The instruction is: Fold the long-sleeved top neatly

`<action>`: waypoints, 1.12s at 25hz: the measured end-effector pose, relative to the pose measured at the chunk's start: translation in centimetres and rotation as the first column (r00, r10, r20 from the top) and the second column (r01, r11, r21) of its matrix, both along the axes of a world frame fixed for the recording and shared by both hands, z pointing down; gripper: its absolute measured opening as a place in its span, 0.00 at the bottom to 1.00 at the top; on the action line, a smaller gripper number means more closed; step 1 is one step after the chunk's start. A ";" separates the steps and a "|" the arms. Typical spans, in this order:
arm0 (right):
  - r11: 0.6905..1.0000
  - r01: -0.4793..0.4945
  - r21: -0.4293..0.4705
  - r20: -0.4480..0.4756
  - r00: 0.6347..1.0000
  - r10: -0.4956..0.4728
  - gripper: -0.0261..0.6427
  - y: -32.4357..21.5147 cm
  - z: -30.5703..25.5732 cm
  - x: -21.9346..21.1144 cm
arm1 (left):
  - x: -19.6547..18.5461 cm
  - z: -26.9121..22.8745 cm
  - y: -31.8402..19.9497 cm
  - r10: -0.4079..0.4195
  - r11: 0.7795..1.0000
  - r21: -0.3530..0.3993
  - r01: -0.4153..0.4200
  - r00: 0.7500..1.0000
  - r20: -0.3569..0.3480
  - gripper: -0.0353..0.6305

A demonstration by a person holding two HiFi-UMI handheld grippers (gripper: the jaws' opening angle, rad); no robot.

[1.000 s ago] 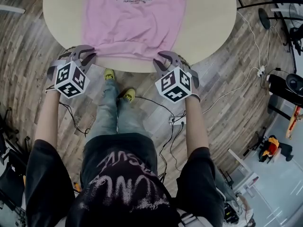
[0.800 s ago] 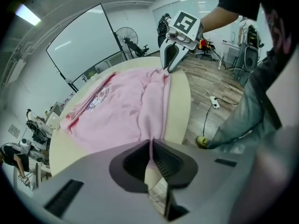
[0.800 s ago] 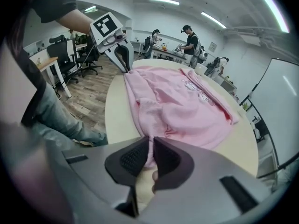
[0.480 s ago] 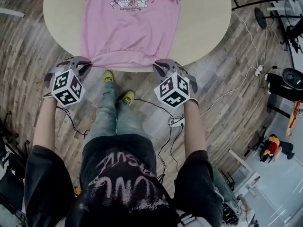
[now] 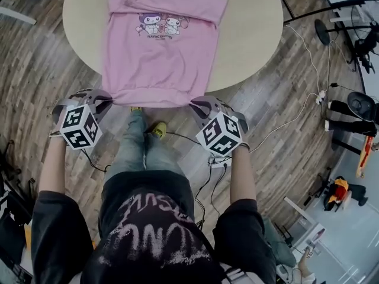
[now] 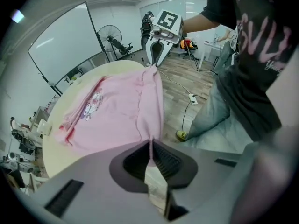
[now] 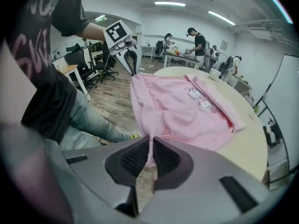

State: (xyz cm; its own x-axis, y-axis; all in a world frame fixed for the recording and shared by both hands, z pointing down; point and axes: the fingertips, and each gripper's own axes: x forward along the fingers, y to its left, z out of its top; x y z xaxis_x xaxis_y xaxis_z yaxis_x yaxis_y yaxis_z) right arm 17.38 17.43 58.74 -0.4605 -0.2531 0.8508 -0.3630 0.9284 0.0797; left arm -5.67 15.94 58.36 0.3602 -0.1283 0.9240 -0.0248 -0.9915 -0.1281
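Beyond my left gripper [image 6: 150,143]: a fan [image 6: 108,34] and whiteboard [image 6: 60,45] past the round table [image 6: 117,68], plank floor [image 6: 180,76] to the right.

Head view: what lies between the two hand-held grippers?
The pink top's hem spans the gap in the head view; the left hand-held gripper and right hand-held gripper have just closed their jaws on its corners.

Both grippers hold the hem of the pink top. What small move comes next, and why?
Probably lift the hem and carry it forward over the pink top: the left gripper and right gripper have just closed their fingers on its corners, and the rest lies flat on the table.
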 end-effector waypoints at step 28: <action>0.996 -0.015 0.086 -0.021 1.000 0.017 0.08 -29.2 -12.8 1.3 | 2.4 -11.7 -31.1 0.059 0.994 0.101 -0.049 0.993 -0.098 0.10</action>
